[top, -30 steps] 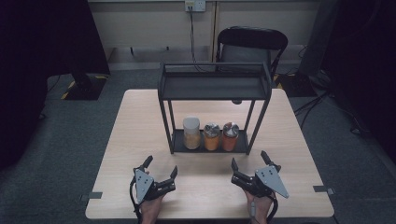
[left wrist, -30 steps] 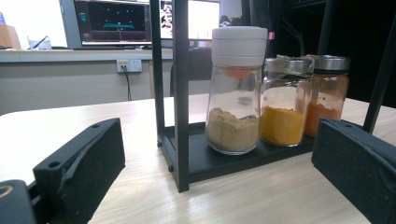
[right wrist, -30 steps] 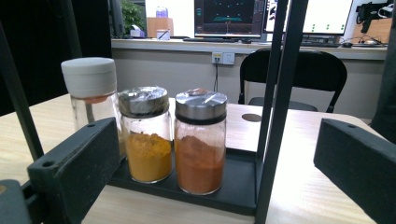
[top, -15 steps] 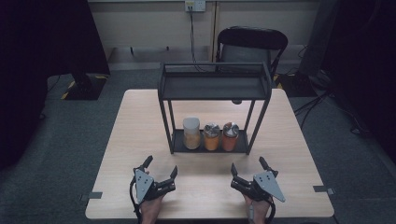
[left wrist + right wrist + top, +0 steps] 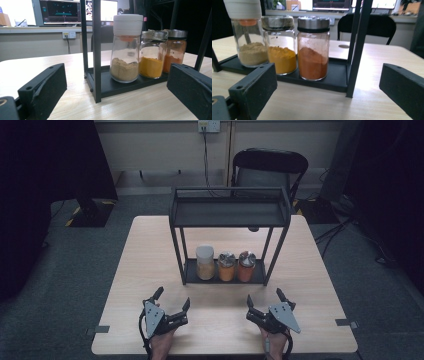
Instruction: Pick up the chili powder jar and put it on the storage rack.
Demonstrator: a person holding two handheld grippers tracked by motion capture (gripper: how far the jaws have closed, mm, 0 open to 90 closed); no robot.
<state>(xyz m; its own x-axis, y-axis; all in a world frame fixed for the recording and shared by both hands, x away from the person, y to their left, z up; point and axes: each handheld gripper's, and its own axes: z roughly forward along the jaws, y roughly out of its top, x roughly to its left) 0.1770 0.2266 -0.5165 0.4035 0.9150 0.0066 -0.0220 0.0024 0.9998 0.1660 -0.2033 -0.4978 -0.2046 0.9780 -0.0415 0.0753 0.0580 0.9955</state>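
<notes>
From the high view we see our left gripper (image 5: 172,301) at about seven o'clock on the table (image 5: 150,250) and our right gripper (image 5: 265,302) at about five o'clock, both near the front edge, both with jaws spread wide and holding nothing. The black rack (image 5: 230,215) stands at the table's centre, at twelve o'clock from our hands, and on its bottom shelf three jars sit in a row: the white-capped jar (image 5: 205,262), the yellow spice jar (image 5: 226,266) and the orange spice jar (image 5: 246,266), each just beside its neighbour. In the left gripper view the jaws stand far apart with only bare tabletop between them; the white-capped jar (image 5: 125,47), part full of tan powder, stands at about one o'clock, behind a rack post (image 5: 96,50). In the right gripper view the jaws are just as wide and empty; the orange spice jar (image 5: 313,47) sits at about eleven o'clock, the yellow spice jar (image 5: 279,45) to its left, and another rack post (image 5: 357,47) rises at about one o'clock. We judge this the start of a reach, no jar yet touched. Next we would move one gripper forward between the posts, keep it low under the top shelf, and centre a jar between the jaws before closing.
</notes>
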